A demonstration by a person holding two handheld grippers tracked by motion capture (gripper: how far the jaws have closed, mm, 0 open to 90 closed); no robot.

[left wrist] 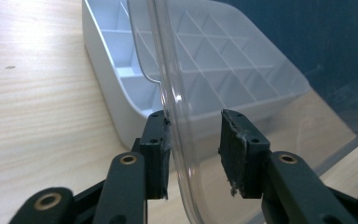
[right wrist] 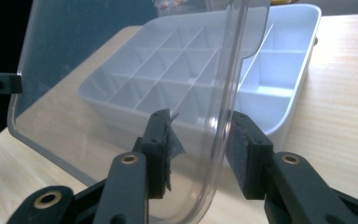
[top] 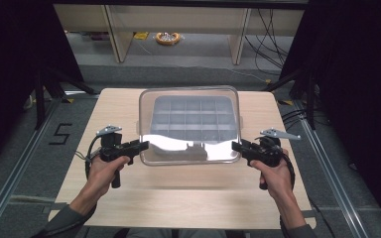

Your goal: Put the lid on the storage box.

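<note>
lid veils tray; tool pads' contact unclear.

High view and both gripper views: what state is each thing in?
Clear plastic lid: lifted off, tilted, held at both side edges.
White compartmented plastic tray: uncovered, empty, resting on table.
Left gripper: shut on lid's rim.
Right gripper: shut on lid's rim.
</note>
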